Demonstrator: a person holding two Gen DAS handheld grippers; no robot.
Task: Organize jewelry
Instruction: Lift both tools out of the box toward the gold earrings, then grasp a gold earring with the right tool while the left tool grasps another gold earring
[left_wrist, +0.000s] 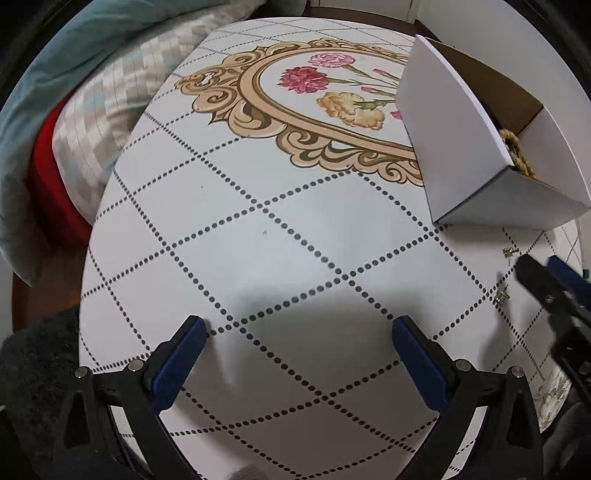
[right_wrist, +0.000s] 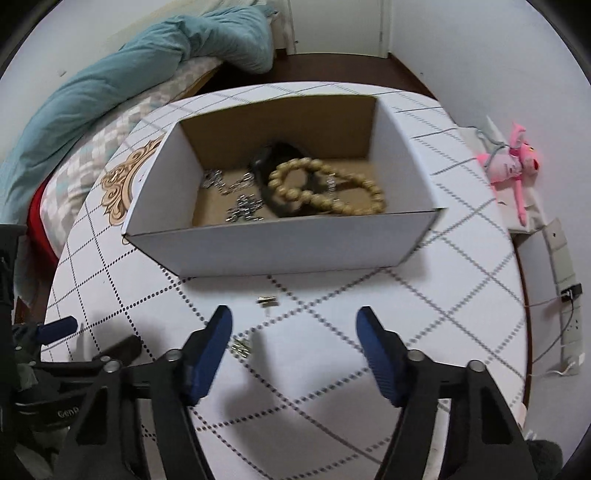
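A white cardboard box (right_wrist: 280, 243) stands on the round patterned table (right_wrist: 332, 387). Inside lie a wooden bead bracelet (right_wrist: 325, 188), silver chains (right_wrist: 240, 199) and a dark item. Two small metal earrings lie on the table in front of the box, one (right_wrist: 266, 300) near the box wall and one (right_wrist: 241, 346) beside my right gripper's left finger. My right gripper (right_wrist: 294, 320) is open and empty above the table. My left gripper (left_wrist: 300, 328) is open and empty over bare table. The left wrist view shows the box (left_wrist: 461, 158), both earrings (left_wrist: 511, 252) (left_wrist: 501, 295) and the right gripper (left_wrist: 543, 280).
A bed with a teal duvet (right_wrist: 147, 74) and checked cover lies left of the table. A pink plush toy (right_wrist: 513, 162) and a power strip (right_wrist: 569, 295) sit to the right by the wall. My left gripper's tip (right_wrist: 55, 328) shows at the left.
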